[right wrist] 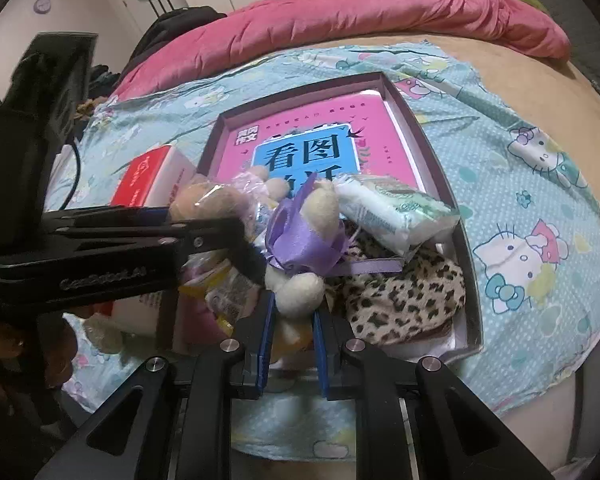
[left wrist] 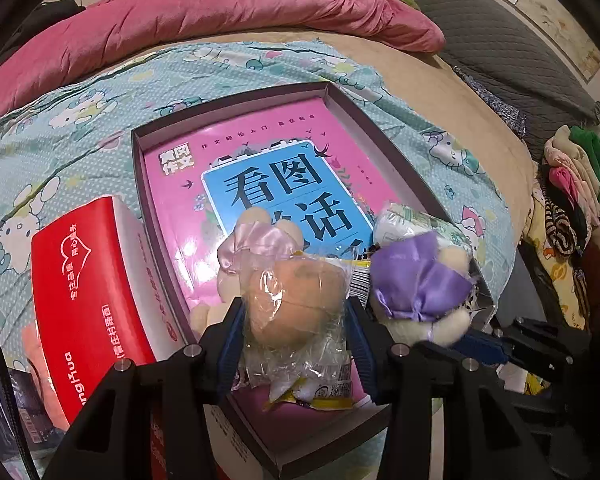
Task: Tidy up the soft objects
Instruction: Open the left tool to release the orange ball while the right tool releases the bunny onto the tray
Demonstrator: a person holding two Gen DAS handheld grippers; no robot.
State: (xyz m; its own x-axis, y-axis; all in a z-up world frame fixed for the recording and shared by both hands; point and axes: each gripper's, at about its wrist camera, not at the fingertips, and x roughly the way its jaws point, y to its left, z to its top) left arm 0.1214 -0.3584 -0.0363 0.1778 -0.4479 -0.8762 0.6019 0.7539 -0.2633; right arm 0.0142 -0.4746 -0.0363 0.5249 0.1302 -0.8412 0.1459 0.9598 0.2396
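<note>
A shallow dark box point(left wrist: 140, 148) lies on the bed with a pink book point(left wrist: 188, 208) in it. My left gripper point(left wrist: 296, 320) is shut on a plastic-wrapped plush bear point(left wrist: 296, 304) with a pink bow, held over the box's near end. My right gripper point(right wrist: 294, 308) is shut on a cream plush point(right wrist: 300, 288) with a purple ribbon point(right wrist: 304, 236), also seen in the left wrist view point(left wrist: 416, 276). A tissue pack point(right wrist: 392, 208) and a leopard-print fabric point(right wrist: 404, 292) lie in the box's near right corner. The left gripper's body point(right wrist: 100, 248) crosses the right wrist view.
A red and white carton point(left wrist: 88, 280) stands left of the box. A pink quilt point(left wrist: 204, 16) lies along the far side of the bed. The sheet is a Hello Kitty print point(right wrist: 540, 240). Piled clothes point(left wrist: 572, 200) sit off the bed's right edge.
</note>
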